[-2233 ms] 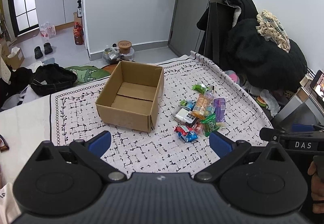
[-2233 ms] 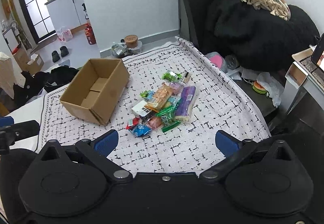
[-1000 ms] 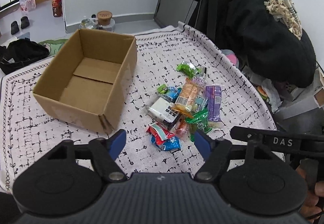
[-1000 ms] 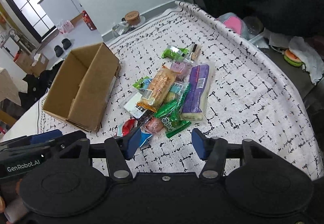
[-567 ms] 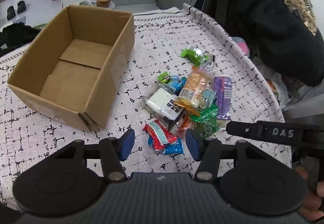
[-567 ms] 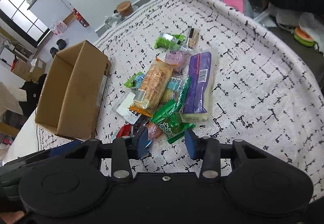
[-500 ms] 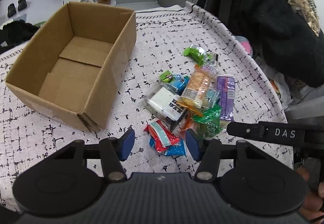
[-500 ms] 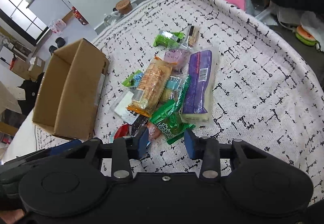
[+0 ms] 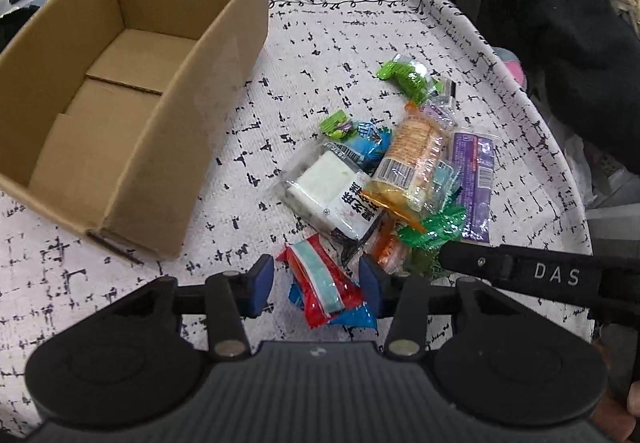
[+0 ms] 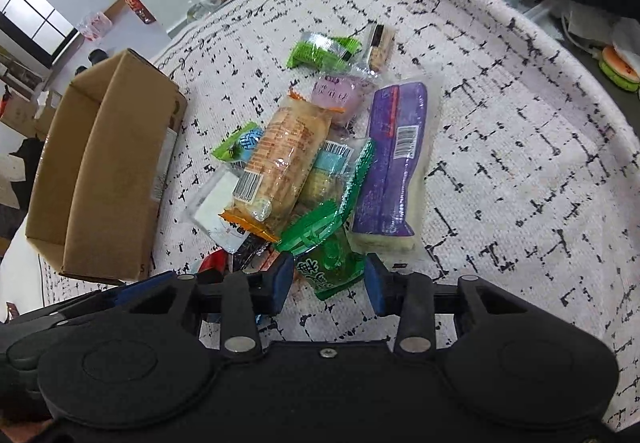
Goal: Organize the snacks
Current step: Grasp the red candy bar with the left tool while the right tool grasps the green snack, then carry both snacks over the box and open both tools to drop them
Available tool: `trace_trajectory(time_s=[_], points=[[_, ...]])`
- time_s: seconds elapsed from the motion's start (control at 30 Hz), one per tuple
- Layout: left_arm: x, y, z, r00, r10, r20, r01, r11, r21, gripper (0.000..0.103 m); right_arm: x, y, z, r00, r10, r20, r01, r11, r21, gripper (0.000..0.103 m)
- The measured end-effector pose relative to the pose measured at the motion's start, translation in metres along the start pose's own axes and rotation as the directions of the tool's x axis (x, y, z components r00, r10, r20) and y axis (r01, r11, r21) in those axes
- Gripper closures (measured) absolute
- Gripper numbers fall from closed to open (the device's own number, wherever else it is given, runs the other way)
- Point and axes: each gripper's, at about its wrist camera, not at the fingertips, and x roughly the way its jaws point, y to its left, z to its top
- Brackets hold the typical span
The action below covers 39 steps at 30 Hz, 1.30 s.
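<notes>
A pile of wrapped snacks lies on the patterned cloth beside an open cardboard box (image 9: pixel 132 91), which is empty. My left gripper (image 9: pixel 316 283) is open, its jaws on either side of a red and light-blue packet (image 9: pixel 324 283) at the pile's near edge. My right gripper (image 10: pixel 326 279) is open, its jaws on either side of a green packet (image 10: pixel 332 267). Beyond it lie an orange cracker pack (image 10: pixel 284 159) and a purple bar (image 10: pixel 392 159). The box also shows in the right wrist view (image 10: pixel 108 171). I cannot tell if either packet is touched.
The white black-marked tablecloth (image 9: pixel 352 43) ends close to the right of the pile. Black clothing (image 9: pixel 560 3) hangs beyond that edge. The right gripper's body (image 9: pixel 540 275) lies across the pile's right side in the left wrist view. Bottles and shoes sit on the floor far back.
Both grippers came down and forward onto the pile and narrowed their jaws. The left now brackets the red and blue packet, the right the green packet.
</notes>
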Motion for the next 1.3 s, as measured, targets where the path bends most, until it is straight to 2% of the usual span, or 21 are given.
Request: trace_trajectory(time_s=[0.17,0.33,0.53,0.6,0.63,0.67,0.73,1.03,1.3], points=[[0.014,0.002,0.001,1.000,0.006,-0.029,-0.006,1.000,-0.020,0.063,0.008,0.006,0.004,1.000,-0.011,-0.011,0.011,1.000,-0.016,0.063],[0.021,0.006,-0.001,0.999,-0.001,-0.042,-0.001,0.999,-0.053,0.081,0.015,0.011,0.002,0.999,-0.035,-0.029,0.034,0.998,-0.058,0.062],[0.015,0.007,-0.001,1.000,0.010,-0.016,-0.011,0.999,-0.046,0.083,0.022,0.007,0.001,0.997,-0.054,-0.057,0.051,0.998,-0.048,0.058],[0.012,0.007,-0.001,1.000,0.006,-0.010,-0.007,0.999,-0.042,0.083,0.025,0.008,0.001,0.996,-0.066,-0.054,0.063,0.996,-0.057,0.059],[0.010,0.007,-0.001,1.000,0.002,-0.008,-0.003,0.999,-0.045,0.083,0.027,0.008,0.002,0.996,-0.071,-0.055,0.068,0.996,-0.057,0.063],[0.008,0.007,-0.001,1.000,0.000,-0.005,0.000,0.999,-0.046,0.083,0.028,0.009,0.003,0.996,-0.071,-0.055,0.067,0.996,-0.058,0.071],[0.003,0.006,-0.001,1.000,0.000,0.006,0.000,0.999,-0.044,0.083,0.029,0.010,0.005,0.995,-0.077,-0.059,0.073,0.995,-0.063,0.074],[-0.023,0.003,0.000,0.998,0.004,0.063,-0.003,1.000,-0.018,0.083,-0.002,0.014,0.004,0.997,-0.041,0.059,0.044,0.997,-0.058,0.075],[-0.047,-0.002,0.000,0.991,0.030,0.127,-0.033,0.999,0.022,0.083,-0.028,0.032,-0.002,0.988,0.020,0.155,-0.005,0.995,-0.100,0.075]])
